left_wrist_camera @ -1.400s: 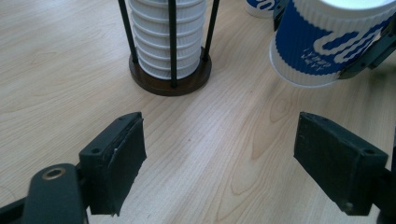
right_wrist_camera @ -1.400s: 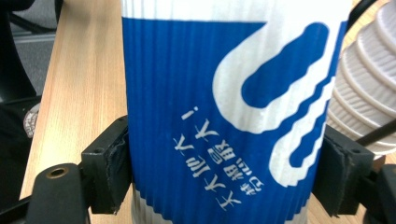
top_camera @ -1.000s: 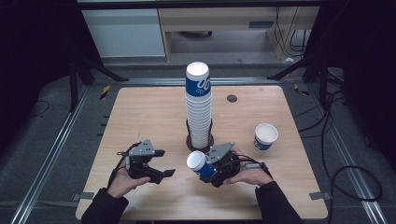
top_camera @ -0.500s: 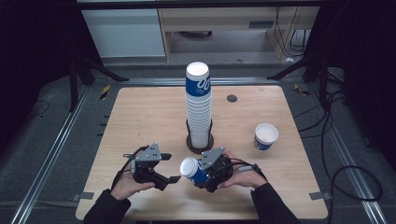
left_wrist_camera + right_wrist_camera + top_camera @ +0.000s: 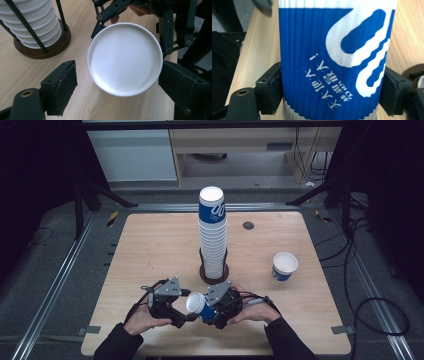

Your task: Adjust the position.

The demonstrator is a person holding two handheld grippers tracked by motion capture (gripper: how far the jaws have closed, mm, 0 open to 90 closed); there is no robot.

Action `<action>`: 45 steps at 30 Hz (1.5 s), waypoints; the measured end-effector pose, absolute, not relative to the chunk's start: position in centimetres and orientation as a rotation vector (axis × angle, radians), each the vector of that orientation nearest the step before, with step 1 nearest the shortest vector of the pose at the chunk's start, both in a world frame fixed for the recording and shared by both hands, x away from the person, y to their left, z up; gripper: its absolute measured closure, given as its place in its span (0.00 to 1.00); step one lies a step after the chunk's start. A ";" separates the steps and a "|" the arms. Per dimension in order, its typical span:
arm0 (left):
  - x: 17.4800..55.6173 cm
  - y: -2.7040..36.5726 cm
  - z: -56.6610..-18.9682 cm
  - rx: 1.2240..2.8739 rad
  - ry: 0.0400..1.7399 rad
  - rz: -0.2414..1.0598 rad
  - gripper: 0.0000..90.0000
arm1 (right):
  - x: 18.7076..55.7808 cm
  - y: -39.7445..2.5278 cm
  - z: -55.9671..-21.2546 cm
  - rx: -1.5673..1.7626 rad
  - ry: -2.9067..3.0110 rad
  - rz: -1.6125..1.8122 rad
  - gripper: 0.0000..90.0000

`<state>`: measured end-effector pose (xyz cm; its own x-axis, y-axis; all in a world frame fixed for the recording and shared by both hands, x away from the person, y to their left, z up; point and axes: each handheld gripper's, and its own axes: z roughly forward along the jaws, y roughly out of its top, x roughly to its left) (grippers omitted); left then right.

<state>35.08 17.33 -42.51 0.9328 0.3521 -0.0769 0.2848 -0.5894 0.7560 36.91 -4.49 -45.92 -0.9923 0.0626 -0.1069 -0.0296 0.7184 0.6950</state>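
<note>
Handover of a paper cup at the near edge of the table, in front of the cup stack. The right gripper (image 5: 209,311) is clamped across the ribbed wall of the held cup (image 5: 196,303), one pad pressed flat on each side, as the right gripper view shows (image 5: 332,60). The cup lies on its side just nearer than the stack, mouth turned toward the left gripper (image 5: 186,316), probably so that the second tool can take the rim end. The left gripper's jaws stand apart, one on each side of the mouth (image 5: 125,58), with a gap left at the near pad, so it frames the cup without yet gripping it. The cup has a blue corrugated sleeve with a white swirl and white printed characters; its interior is plain white, its rim rolled. Beyond it rises the cup stack (image 5: 212,232), a tall column of nested cups of the same kind, kept upright by thin black rods on a dark round base (image 5: 41,48). A single cup (image 5: 284,266) stands upright right of the stack, well apart, apparently already separated. The wooden table (image 5: 150,245) carries all.
</note>
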 end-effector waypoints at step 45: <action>36.3 20.9 -41.5 1.979 0.530 0.064 0.29 | 38.4 -8.2 -43.1 0.273 2.604 1.532 0.08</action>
